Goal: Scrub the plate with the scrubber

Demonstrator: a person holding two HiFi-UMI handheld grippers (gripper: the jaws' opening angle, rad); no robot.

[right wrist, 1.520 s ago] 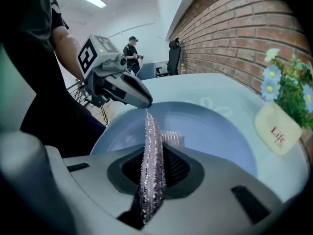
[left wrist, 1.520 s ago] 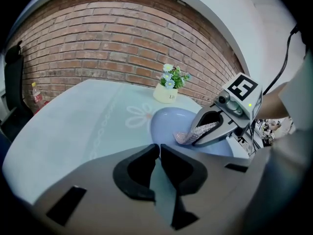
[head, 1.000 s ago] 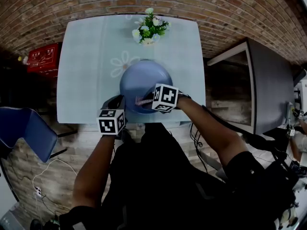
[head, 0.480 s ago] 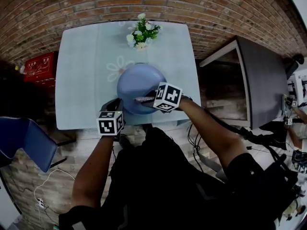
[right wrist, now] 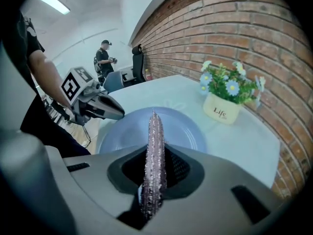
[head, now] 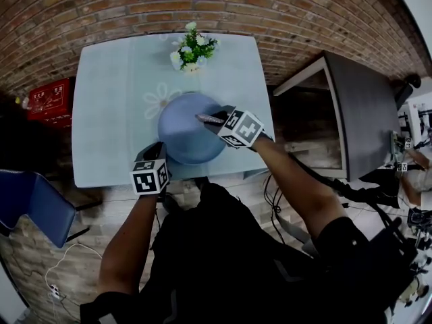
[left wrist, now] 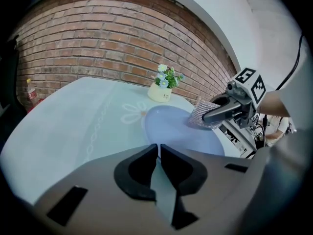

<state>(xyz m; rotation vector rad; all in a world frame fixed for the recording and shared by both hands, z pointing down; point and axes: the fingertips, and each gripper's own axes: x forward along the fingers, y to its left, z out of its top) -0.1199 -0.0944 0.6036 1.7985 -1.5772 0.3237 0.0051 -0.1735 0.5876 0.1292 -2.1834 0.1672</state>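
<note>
Where the pale table (head: 108, 100) fills the upper centre of the head view, the blue plate (head: 179, 144) lies at mid-frame near its lower edge. Left gripper (head: 158, 147), lower left of the plate, has its jaws pressed together on nothing. Right gripper (head: 217, 119) clamps the scrubber (head: 208, 119) edge-on over the plate's upper right; contact cannot be confirmed.

Beyond the plate (right wrist: 188, 131), the cream pot (right wrist: 222, 110) reads "Life" in dark letters. Red box (head: 48, 98), far left of the plate: white print, unreadable.
</note>
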